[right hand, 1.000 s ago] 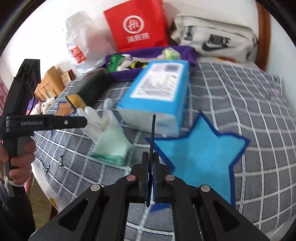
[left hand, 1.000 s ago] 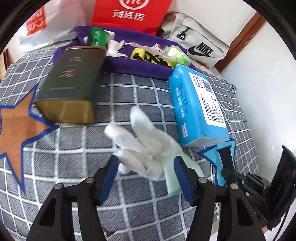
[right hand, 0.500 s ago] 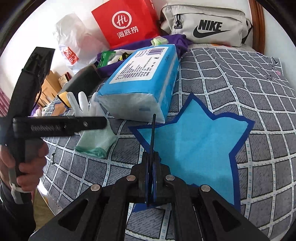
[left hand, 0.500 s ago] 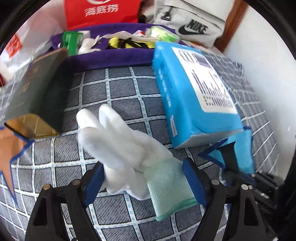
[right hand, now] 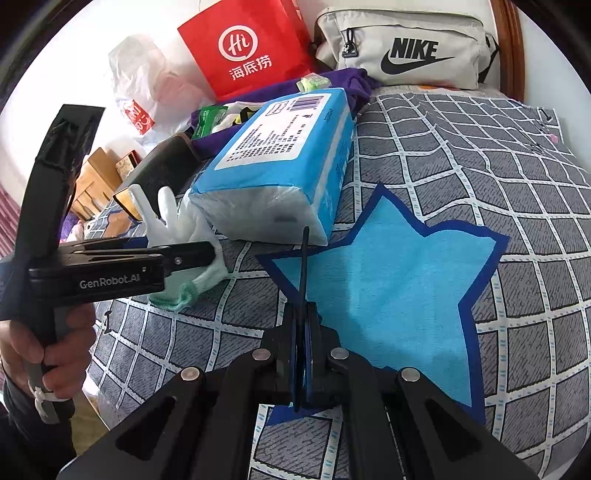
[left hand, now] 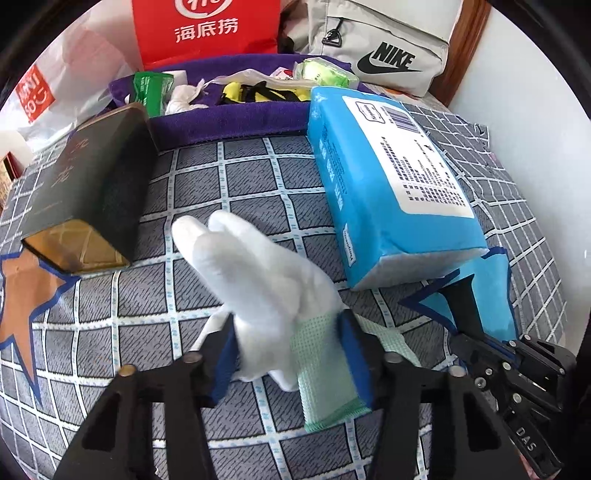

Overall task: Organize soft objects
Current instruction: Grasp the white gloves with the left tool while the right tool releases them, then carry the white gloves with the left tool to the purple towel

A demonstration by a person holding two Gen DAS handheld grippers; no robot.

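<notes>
A white glove [left hand: 258,280] with a pale green cuff lies on the grey checked bedspread. My left gripper [left hand: 288,354] is shut on the glove near its cuff, and the glove fingers stick up; it also shows in the right wrist view [right hand: 166,221]. A blue tissue pack [left hand: 391,192] lies to the right, its end over a blue star patch [right hand: 388,295]. My right gripper [right hand: 303,350] is shut, with a thin black strip upright between its fingers, over the star patch.
A dark green box [left hand: 81,192] lies at the left by a brown star patch [left hand: 22,295]. A purple cloth tray [left hand: 236,114] with several small items stands behind, then a red bag [left hand: 207,29], a grey Nike bag [left hand: 384,48] and a white plastic bag [left hand: 48,92].
My left gripper moved forward and closed its fingers onto the glove near the cuff, bunching it up. My right gripper shifted slightly toward the star patch and stayed shut.
</notes>
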